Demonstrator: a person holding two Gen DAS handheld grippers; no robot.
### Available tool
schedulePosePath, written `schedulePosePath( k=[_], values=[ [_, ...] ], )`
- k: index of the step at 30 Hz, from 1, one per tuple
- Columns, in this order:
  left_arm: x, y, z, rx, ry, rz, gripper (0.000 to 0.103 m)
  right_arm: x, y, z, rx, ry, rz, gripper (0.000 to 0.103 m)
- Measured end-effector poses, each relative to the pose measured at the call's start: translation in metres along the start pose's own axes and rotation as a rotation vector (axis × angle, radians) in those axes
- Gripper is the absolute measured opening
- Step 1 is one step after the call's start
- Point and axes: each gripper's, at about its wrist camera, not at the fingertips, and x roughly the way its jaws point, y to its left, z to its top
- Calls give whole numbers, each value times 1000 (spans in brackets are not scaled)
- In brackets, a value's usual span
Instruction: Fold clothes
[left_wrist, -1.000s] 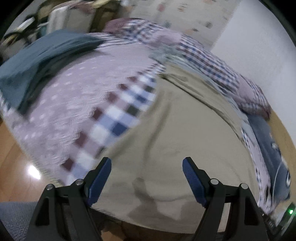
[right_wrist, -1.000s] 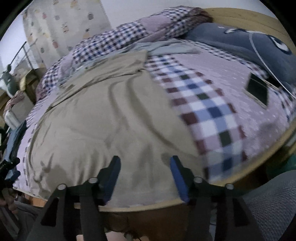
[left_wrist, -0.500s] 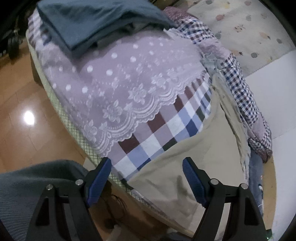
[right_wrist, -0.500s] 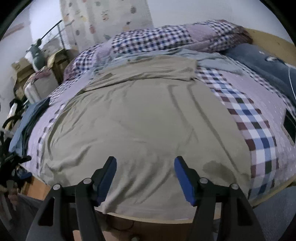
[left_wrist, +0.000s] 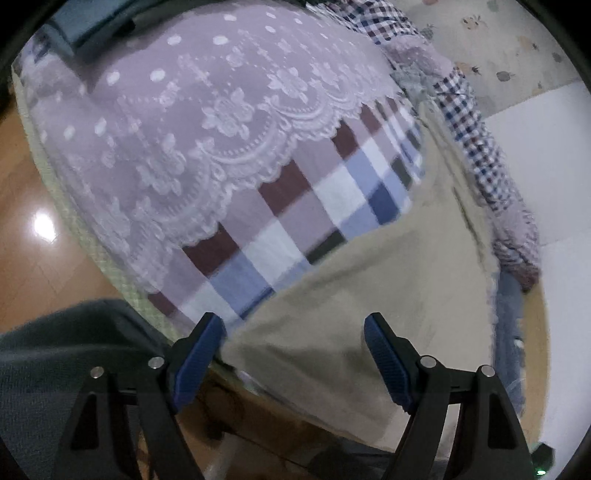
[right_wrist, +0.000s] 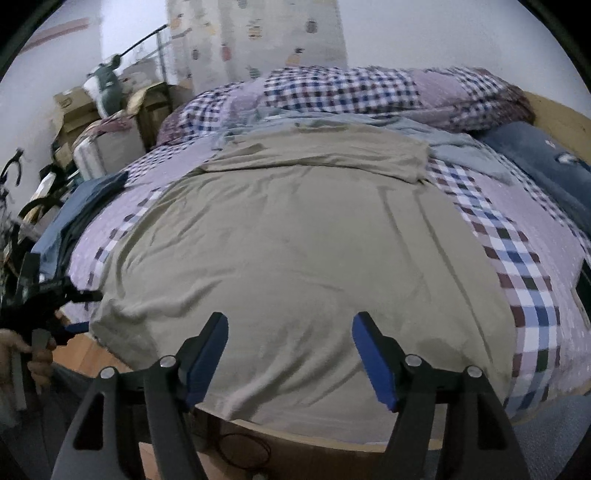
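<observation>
Jaws of both grippers stand wide apart, nothing held. Left gripper (left_wrist: 291, 354) hovers over the near left corner of the khaki garment (right_wrist: 295, 258), at the bed's near edge. Right gripper (right_wrist: 288, 350) hovers over the garment's near hem. Garment lies spread flat across the bed (right_wrist: 532, 295), one sleeve folded at the far end. Folded blue-grey clothes (right_wrist: 74, 210) sit at the far left. Checked quilt (right_wrist: 351, 88) bunched along the far side.
</observation>
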Motion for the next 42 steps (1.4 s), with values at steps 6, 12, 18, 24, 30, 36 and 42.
schedulePosePath(
  k=[6, 12, 18, 24, 30, 36, 42],
  values=[
    [-2, 1, -6, -55, 50, -146, 83, 2, 60, -7, -242, -46, 49, 76],
    [-13, -7, -1, -59, 12, -268, 83, 15, 141, -31, -524, -66, 137, 76],
    [-18, 8, 7, -122, 1, -277, 83, 38, 197, -49, -652, -67, 224, 76],
    [-12, 7, 15, -94, -28, -106, 83, 48, 207, -53, -656, -61, 230, 76],
    [7, -3, 15, -68, 46, -84, 67, 59, 214, -56, -655, -55, 234, 76],
    [-2, -3, 18, -111, 20, -197, 12, 62, 229, -55, -716, -123, 194, 76],
    [-9, -4, 21, -114, 4, -276, 4, 76, 250, -53, -745, -146, 205, 76]
  ],
)
